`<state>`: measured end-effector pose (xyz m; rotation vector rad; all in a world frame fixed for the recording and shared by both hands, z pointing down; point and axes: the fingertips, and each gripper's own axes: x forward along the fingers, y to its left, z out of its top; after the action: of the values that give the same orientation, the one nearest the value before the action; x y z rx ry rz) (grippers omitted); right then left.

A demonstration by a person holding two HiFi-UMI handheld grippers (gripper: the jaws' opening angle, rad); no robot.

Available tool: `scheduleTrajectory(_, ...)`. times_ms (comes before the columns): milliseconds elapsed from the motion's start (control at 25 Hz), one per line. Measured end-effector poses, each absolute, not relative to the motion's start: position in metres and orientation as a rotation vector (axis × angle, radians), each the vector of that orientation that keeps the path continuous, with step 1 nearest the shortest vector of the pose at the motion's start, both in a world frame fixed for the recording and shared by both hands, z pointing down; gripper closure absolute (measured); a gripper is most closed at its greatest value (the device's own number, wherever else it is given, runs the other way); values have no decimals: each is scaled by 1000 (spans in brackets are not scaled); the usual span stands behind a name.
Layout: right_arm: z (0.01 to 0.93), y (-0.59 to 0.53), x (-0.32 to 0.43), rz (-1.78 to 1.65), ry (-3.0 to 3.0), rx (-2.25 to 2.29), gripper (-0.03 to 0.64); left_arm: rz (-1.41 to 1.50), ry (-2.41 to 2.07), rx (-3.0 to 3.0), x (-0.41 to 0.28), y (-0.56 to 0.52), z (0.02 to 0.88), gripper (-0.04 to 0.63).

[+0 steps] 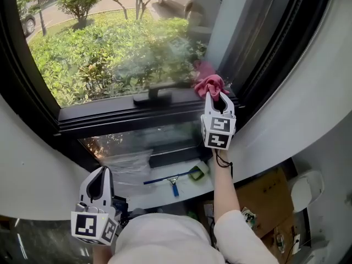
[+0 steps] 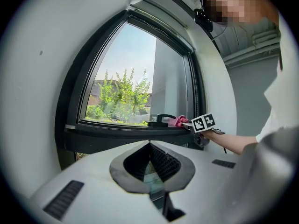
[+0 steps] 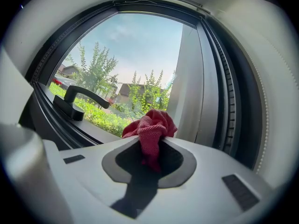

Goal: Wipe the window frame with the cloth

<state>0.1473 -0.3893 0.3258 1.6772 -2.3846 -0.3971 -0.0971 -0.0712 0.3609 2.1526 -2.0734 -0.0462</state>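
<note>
Jaws of the left claw (image 2: 150, 174) are drawn together with nothing between them. It hangs low by the person's body, well below and to the left of the right claw (image 3: 152, 148), and points toward the window.

Ahead of the left claw and below the right one, a blue-handled squeegee (image 1: 174, 181) lies on a white ledge (image 1: 192, 188), with a crumpled clear plastic bag (image 1: 129, 166) beside it on the left. A cardboard box (image 1: 265, 194) sits further down, to the right of the outstretched arm.

The right claw is held up at the window and pinches a pink-red cloth (image 3: 152, 125). One fold runs down between the jaws, and the rest bunches in a loose knot just past the tips. The knot sits at the top ledge of the dark window frame (image 1: 121, 117), close to the corner where the lower rail meets the right upright. Whether the cloth presses on the rail cannot be told.

To the left of the right claw, a black lever handle (image 3: 79, 101) stands on the same rail, apart from the cloth, with its grip lying along the rail. To the right of the claw, the frame's upright rises with its dark channels.

Beyond the glass, straight ahead of the right claw, are green shrubs (image 1: 110, 48), then trees, a road and a parked car (image 1: 27, 22).
</note>
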Motion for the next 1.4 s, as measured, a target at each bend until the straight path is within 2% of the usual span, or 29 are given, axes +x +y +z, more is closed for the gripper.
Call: scheduleTrajectory(1400, 326, -372, 114, -417, -2403, 1621, 537, -48, -2053, 2166, -89, -76, 362, 588)
